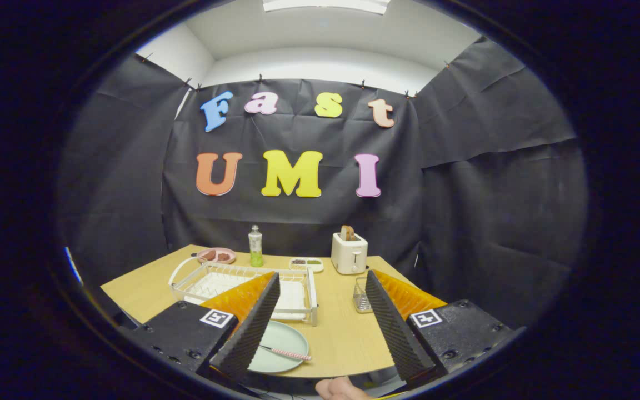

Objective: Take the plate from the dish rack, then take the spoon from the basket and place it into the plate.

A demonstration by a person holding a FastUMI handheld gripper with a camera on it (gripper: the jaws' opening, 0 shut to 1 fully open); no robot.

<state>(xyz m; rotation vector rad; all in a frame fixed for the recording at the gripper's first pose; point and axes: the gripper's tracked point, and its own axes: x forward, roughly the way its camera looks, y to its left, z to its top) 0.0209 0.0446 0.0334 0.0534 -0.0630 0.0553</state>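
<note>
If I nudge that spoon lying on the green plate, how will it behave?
The spoon looks thin and light, so a nudge would probably slide it across the smooth plate. Its end overhangs the plate's rim, so it may tip off onto the table. The gripper is open, holding nothing.

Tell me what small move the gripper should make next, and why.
Probably just back away and stop. The spoon already lies on the plate, which sits on the table in front of the rack. The gripper is open and holds nothing, so the task looks done.
</note>
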